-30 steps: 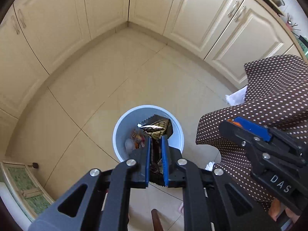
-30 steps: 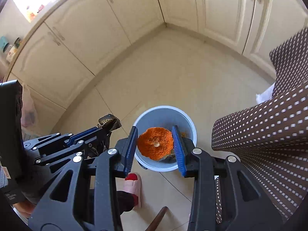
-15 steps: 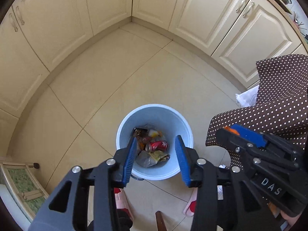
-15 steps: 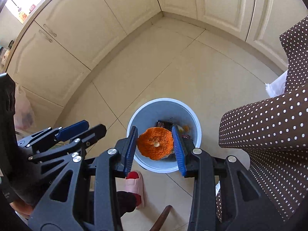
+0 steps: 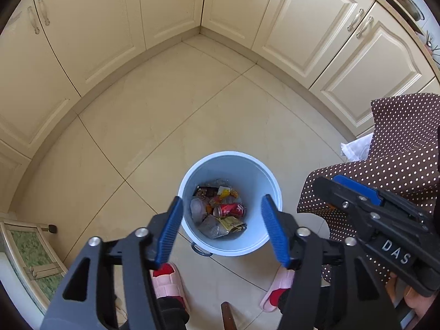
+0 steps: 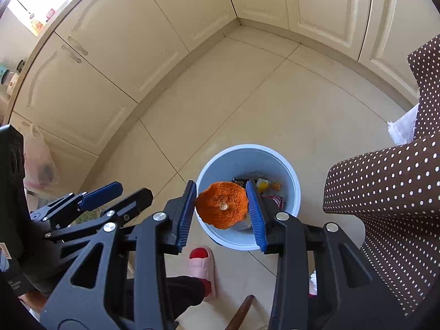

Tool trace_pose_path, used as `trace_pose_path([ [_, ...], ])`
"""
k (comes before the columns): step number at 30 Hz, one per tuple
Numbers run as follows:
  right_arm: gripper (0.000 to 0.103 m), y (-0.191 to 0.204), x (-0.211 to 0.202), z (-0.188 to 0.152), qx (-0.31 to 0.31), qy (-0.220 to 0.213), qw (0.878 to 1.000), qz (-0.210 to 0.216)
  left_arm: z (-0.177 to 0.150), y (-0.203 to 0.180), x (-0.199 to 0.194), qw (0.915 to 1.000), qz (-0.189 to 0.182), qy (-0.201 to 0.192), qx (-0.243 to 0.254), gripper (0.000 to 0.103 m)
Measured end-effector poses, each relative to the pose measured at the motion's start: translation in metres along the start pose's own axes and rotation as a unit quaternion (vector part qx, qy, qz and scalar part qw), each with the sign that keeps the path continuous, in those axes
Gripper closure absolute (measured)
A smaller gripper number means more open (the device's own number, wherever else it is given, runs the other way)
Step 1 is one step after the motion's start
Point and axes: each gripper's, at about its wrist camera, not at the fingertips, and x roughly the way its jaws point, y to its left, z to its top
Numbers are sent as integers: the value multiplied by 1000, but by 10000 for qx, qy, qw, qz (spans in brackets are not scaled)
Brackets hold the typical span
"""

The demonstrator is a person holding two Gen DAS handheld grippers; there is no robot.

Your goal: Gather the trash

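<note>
1. The left gripper points steeply down at the floor, its blue-padded fingers spread wide with nothing between them; the gap frames the bin below.
2. The right gripper also points down, its fingers drawn in against an orange peel and clamping it from both sides. The peel is cupped, its pitted outer skin and small stem nub facing the camera, and it hangs above the near-left part of the bin's opening.
3. In the left wrist view the right gripper shows as a black frame at the lower right, marked "DAS", with part of the person's hand behind it at the picture's edge. In the right wrist view the left gripper lies at the lower left, fingers apart.
4. Under both tools stand the person's feet in pink slippers with red socks, just on the near side of the bin.
5. The light blue bin stands upright on the tiled floor. Inside it lie a red drinks can on its side, a crumpled gold wrapper, a dark packet and other scraps too small to name.
6. A brown cloth with white dots drapes down at the right, near the bin, with something white showing past its far edge.
7. Cream cabinet doors meet in a corner at the far side of the floor.
</note>
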Motion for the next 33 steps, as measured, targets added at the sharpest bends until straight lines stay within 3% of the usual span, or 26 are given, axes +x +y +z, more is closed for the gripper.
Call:
trace_pose_path([
  [3,55,3,-11,1,-17,-97,10000,4,0,2,-14,9999,42,-105,-2,39],
  [9,54,12,-51,-6,-174,-410,9990,-68,-12,-1,-65,9986,185,-488,114,36],
  [14,50,31,-119,-33,-529,-988,9932,-318,-38,-18,-134,9922,370,-1140,348,29],
  [18,43,44,-188,-70,-776,-1571,9832,-519,-71,-34,-201,9824,466,-1754,436,24],
  [21,37,48,-239,-100,-817,-1967,9756,-529,-96,-45,-249,9737,316,-2217,410,22],
  [26,30,50,-330,-161,-901,-2757,9535,-825,-139,-71,-320,9513,212,-3047,408,18],
  [28,24,50,-359,-186,-898,-3072,9427,-940,-156,-85,-341,9448,99,-3233,514,17],
  [33,20,42,-405,-237,-828,-3563,9221,-1266,-198,-124,-379,9285,42,-3617,837,17],
])
